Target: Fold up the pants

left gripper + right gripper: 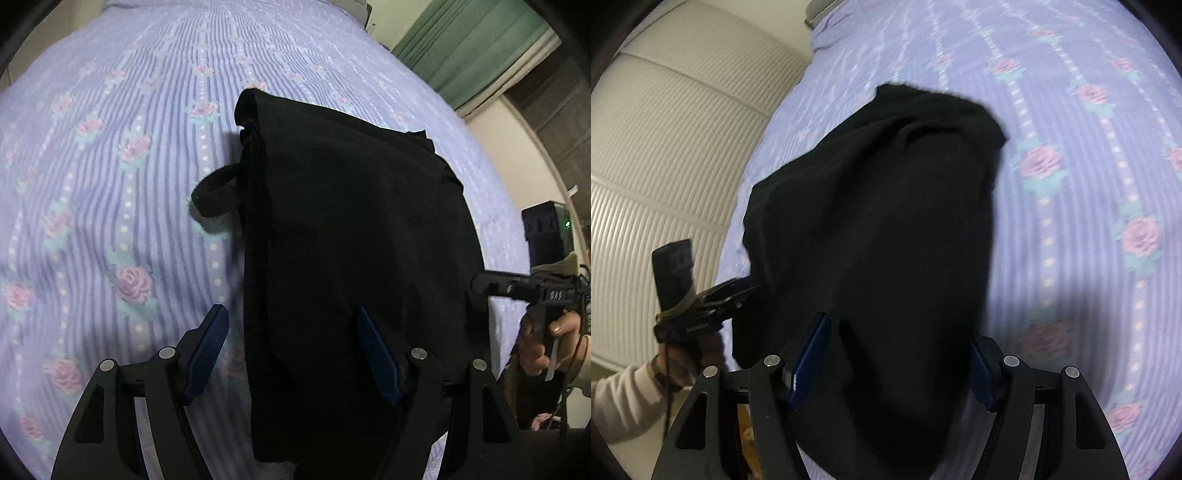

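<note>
The black pants already lie doubled into a thick bundle near the bed's near edge, so I'd judge most of the folding done, with perhaps one more fold and some tidying left. The left tongs gape wide over the bundle's near end, gripping nothing. The right tongs also stand apart with cloth between the pads; whether they pinch it I cannot tell. A loose loop sticks out sideways. Beyond, the flowered sheet runs bare toward the far edge, giving plenty of room.
</note>
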